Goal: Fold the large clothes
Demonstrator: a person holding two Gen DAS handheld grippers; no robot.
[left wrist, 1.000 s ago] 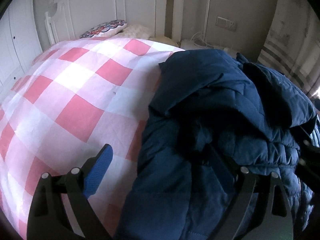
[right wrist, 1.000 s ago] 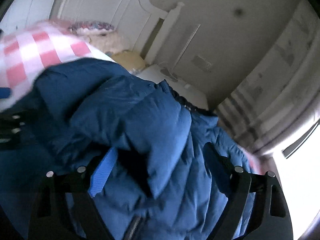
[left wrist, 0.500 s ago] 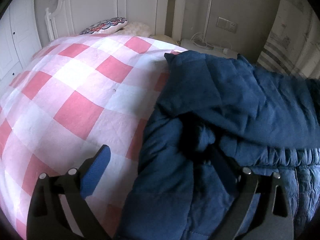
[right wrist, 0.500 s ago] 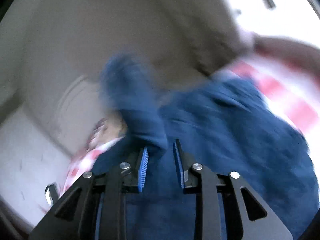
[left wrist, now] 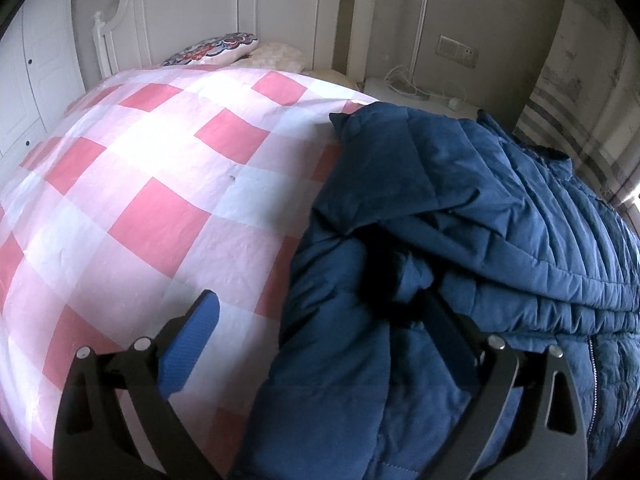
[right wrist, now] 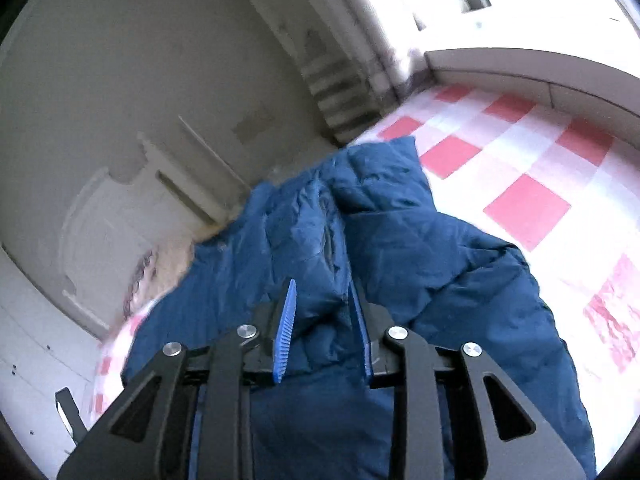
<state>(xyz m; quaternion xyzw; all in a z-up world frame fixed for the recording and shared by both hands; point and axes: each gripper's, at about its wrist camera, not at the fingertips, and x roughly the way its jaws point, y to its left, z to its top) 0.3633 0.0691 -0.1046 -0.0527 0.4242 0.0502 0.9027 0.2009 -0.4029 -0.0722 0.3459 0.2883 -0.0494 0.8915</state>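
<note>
A dark blue puffer jacket lies bunched on the right side of a bed with a pink and white checked cover. My left gripper is open: one finger over the cover, the other over the jacket's folds. In the right wrist view the jacket hangs down over the bed cover. My right gripper is shut on a fold of the jacket, which sits pinched between the blue pads.
A white headboard and pillows stand at the far end of the bed. A nightstand with cables is beside it. White wardrobe doors are on the left. A bright window is behind the bed.
My right gripper has closed on a fold of the jacket and swung round with it. The jacket has spread out flatter on the bed. My left gripper has hardly moved.
</note>
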